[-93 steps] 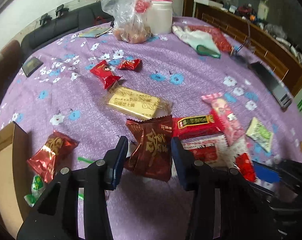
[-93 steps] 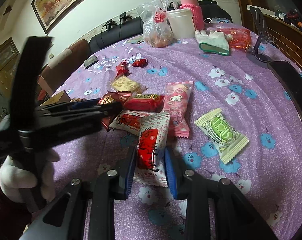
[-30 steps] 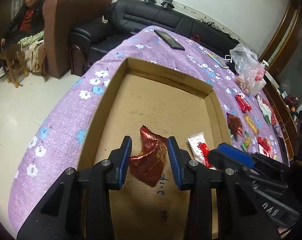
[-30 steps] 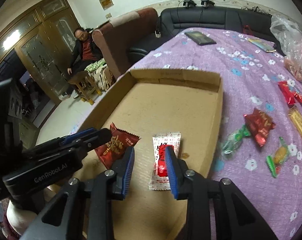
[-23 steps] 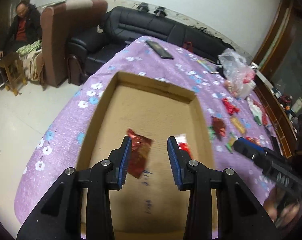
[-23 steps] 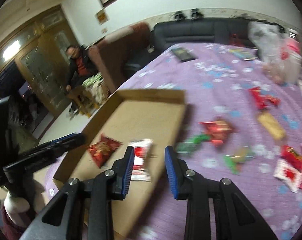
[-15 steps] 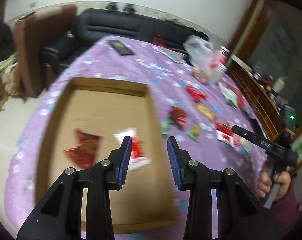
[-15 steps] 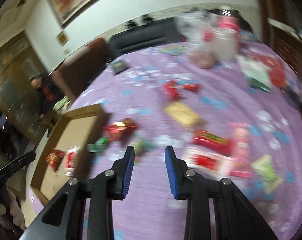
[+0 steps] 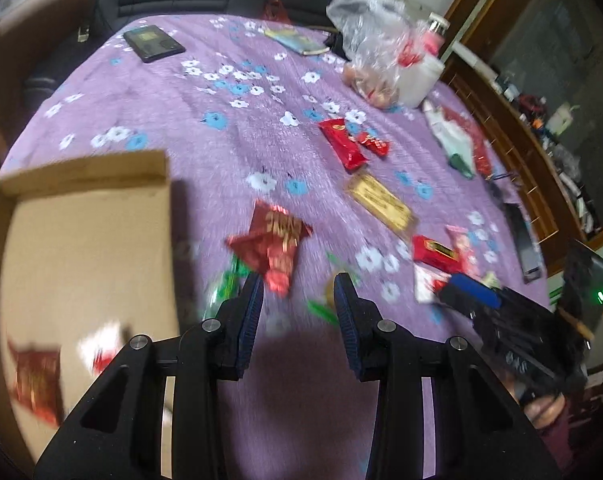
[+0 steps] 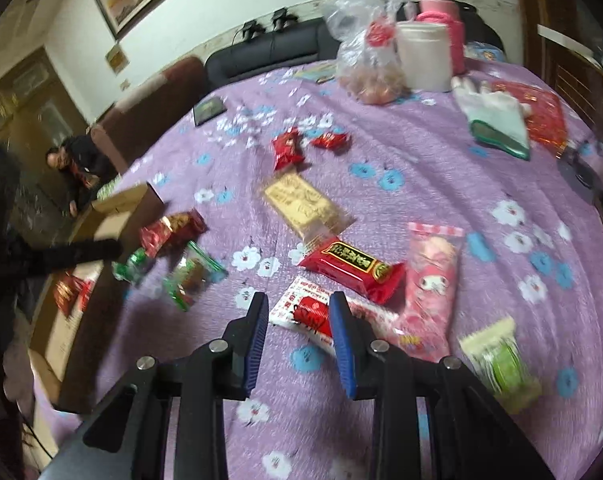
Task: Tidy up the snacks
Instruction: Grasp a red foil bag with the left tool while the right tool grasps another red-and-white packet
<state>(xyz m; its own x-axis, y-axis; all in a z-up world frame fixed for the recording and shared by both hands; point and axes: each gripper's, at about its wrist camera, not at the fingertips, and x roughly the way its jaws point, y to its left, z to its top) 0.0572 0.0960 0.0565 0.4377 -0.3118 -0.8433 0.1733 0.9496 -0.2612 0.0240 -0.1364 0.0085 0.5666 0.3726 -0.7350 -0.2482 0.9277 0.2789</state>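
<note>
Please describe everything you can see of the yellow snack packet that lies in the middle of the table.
The yellow packet is a flat, oblong pack in shiny gold-yellow wrap with dark print, too blurred to read. One end is clear film with a crimped seal. It lies flat and slanted on the purple flowered cloth, between the red packets farther up the table and the red bar nearer the camera. Its clear end lies close to that bar; contact is unclear. No gripper touches it. The left wrist view shows it too, unopened as far as I can see.
</note>
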